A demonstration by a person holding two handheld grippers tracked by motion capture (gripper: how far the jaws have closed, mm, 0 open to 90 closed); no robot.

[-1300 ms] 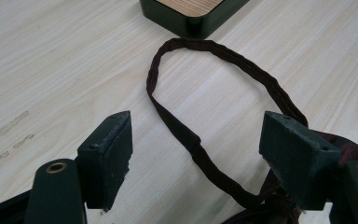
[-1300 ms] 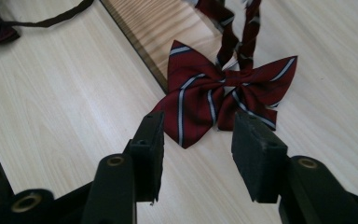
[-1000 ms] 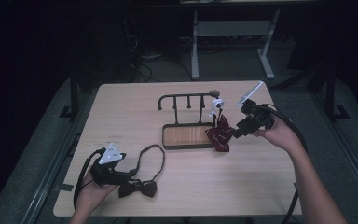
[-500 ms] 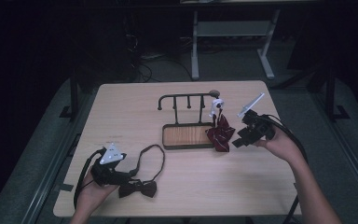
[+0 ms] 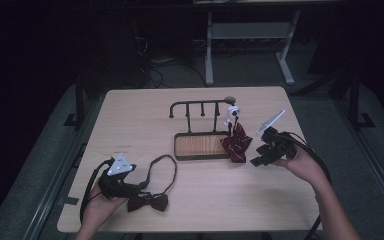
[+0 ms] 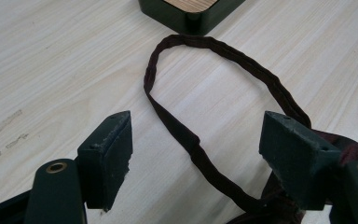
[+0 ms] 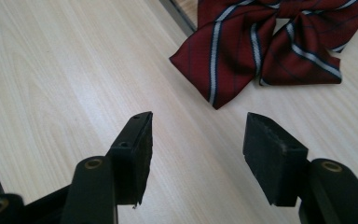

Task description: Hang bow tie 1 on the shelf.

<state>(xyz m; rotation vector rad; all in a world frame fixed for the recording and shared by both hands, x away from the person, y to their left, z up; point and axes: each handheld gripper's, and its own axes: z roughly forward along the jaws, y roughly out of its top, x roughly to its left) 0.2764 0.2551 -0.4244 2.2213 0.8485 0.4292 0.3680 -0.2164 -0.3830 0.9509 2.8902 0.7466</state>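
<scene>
Place: a lab or recording room, not a home.
Tabletop (image 5: 145, 125): pale wood laminate, standing alone in a dim room.
Floor (image 5: 45, 150): grey carpet around it.
Background: a second desk's white metal frame (image 5: 211, 45) and loose cables (image 5: 155, 75) lying on the floor.
Lighting: falls on the work area; the surroundings stay dark.

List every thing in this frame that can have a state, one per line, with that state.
Striped bow tie: hung on the rack, lower end on the table, not gripped.
Dark bow tie: flat on the table, strap looped out.
Rack: upright.
Left tongs: open, astride the strap.
Right tongs: open, jaws just been opening, nothing between them.
</scene>
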